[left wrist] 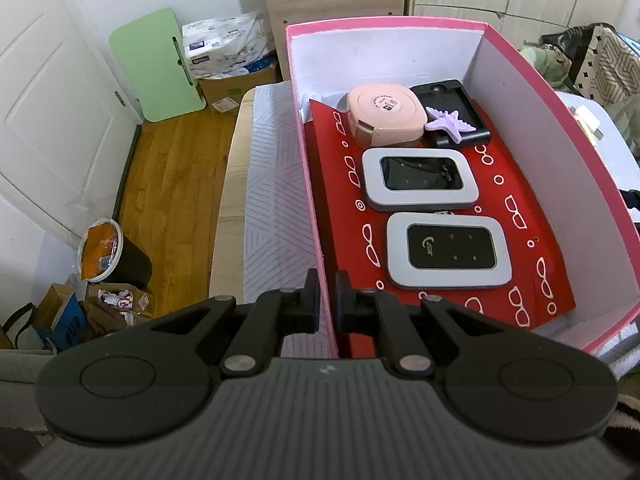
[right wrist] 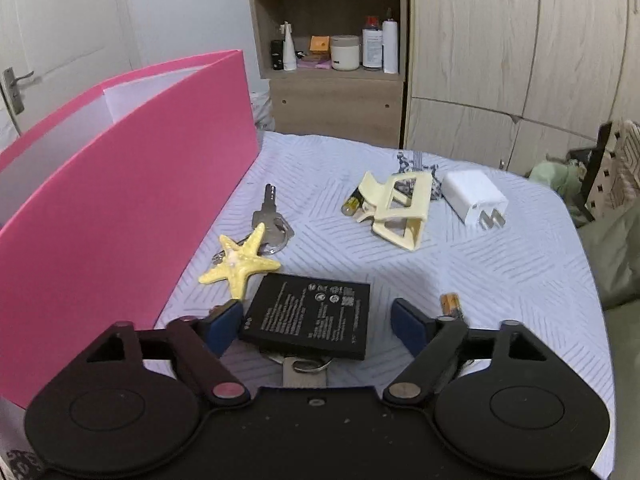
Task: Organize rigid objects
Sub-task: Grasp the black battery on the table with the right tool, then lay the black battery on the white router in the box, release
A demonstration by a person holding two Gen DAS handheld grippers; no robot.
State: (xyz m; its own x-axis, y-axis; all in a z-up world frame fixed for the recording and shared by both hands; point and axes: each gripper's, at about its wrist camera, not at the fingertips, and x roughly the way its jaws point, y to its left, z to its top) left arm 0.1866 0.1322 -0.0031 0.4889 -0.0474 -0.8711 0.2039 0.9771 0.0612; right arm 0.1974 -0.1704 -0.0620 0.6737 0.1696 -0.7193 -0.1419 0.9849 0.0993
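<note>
In the left wrist view, my left gripper (left wrist: 328,300) is shut on the left wall of the pink box (left wrist: 316,248). Inside lie two white-framed pocket routers (left wrist: 448,250) (left wrist: 420,178), a pink round case (left wrist: 384,118), a purple starfish (left wrist: 450,124) and a black tray (left wrist: 444,94) on red card. In the right wrist view, my right gripper (right wrist: 318,326) is open around a black battery (right wrist: 308,320) on the white bedspread (right wrist: 500,272). A yellow starfish (right wrist: 240,262), a key (right wrist: 268,216), a cream clip (right wrist: 398,208), a white charger (right wrist: 476,196) and small batteries (right wrist: 452,304) lie about.
The pink box (right wrist: 120,208) stands tall at the left of the right gripper. A wooden shelf unit (right wrist: 332,40) and wardrobe stand beyond the bed. In the left wrist view, a bin (left wrist: 116,256), bags and a cardboard box sit on the wooden floor at left.
</note>
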